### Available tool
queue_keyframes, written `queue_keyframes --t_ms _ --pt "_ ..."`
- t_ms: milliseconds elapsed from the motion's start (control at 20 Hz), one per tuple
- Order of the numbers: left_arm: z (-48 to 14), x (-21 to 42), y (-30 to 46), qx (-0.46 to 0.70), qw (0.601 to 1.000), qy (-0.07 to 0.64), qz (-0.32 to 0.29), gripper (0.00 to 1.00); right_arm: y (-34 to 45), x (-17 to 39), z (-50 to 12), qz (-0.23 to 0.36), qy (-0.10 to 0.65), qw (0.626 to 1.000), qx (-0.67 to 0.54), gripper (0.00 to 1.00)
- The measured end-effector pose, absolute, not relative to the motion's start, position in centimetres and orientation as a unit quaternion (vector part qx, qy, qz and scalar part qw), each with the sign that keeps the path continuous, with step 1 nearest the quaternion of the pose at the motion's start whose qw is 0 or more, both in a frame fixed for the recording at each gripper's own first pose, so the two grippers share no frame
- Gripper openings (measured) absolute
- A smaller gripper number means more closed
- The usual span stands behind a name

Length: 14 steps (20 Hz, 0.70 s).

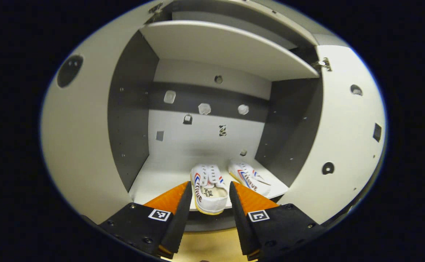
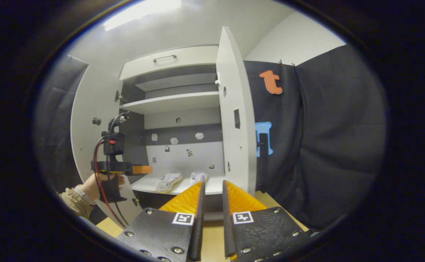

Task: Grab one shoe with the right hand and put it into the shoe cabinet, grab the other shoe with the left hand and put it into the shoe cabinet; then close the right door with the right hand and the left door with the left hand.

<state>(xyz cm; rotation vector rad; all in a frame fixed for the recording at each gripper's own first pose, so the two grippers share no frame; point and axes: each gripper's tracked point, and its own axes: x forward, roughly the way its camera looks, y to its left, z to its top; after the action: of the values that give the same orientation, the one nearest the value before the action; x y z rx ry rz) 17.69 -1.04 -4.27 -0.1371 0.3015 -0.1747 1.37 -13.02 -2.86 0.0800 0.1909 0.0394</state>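
Two white shoes with red and blue stripes lie side by side on the bottom shelf (image 1: pixel 154 182) of the open shoe cabinet, one shoe (image 1: pixel 209 189) to the left of the other shoe (image 1: pixel 250 178). My left gripper (image 1: pixel 210 191) is open just in front of the shelf edge, holding nothing, with the left shoe seen beyond its gap. The right gripper view shows both shoes (image 2: pixel 168 182) (image 2: pixel 197 177) from farther back. My right gripper (image 2: pixel 212 187) hangs near the right door (image 2: pixel 236 120), its fingers a narrow gap apart and empty. A hand (image 2: pixel 95 185) holds the left gripper (image 2: pixel 141 169) at the shelf.
Both cabinet doors stand wide open: the left door (image 1: pixel 77 138) and the right door (image 1: pixel 343 145). An upper shelf (image 1: pixel 227 47) spans the cabinet above the shoes. A drawer front with a handle (image 2: pixel 165 57) tops it. The floor (image 2: pixel 270 200) is light wood.
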Motion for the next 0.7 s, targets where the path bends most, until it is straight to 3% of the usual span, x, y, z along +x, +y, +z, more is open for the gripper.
queue_keyframes --t_ms 100,200,250,400,450,500,550,650,700 --pt "-2.1 15.3 -2.1 -0.066 0.985 0.127 -0.101 0.63 -15.6 0.9 -2.2 0.002 0.086 0.996 0.035 0.24" --pt "-0.4 13.1 -3.1 -0.065 0.985 0.112 -0.112 0.62 -18.3 1.0 -2.0 -0.013 0.083 0.996 0.034 0.38" --pt "0.3 12.1 -3.6 -0.064 0.985 0.107 -0.118 0.63 -19.1 1.3 -1.9 -0.012 0.083 0.996 0.041 0.35" --pt "2.0 9.8 -4.7 -0.063 0.985 0.095 -0.127 0.63 -21.2 3.3 -1.6 -0.001 0.082 0.995 0.06 0.65" --pt "2.3 9.2 -5.0 -0.064 0.985 0.093 -0.128 0.63 -22.1 3.9 -1.5 0.003 0.078 0.995 0.059 0.82" --pt "2.6 8.6 -5.3 -0.063 0.985 0.092 -0.13 0.63 -22.7 4.7 -1.6 0.004 0.077 0.995 0.057 0.86" --pt "2.7 8.2 -5.4 -0.062 0.986 0.091 -0.129 0.63 -23.1 5.7 -1.9 0.007 0.078 0.995 0.056 0.8" --pt "2.9 7.5 -5.5 -0.056 0.987 0.089 -0.122 0.63 -23.6 7.2 -2.5 0.015 0.087 0.995 0.054 0.8" --pt "3.0 7.3 -5.4 -0.053 0.988 0.088 -0.118 0.62 -23.6 7.8 -2.7 0.023 0.094 0.994 0.057 0.87"
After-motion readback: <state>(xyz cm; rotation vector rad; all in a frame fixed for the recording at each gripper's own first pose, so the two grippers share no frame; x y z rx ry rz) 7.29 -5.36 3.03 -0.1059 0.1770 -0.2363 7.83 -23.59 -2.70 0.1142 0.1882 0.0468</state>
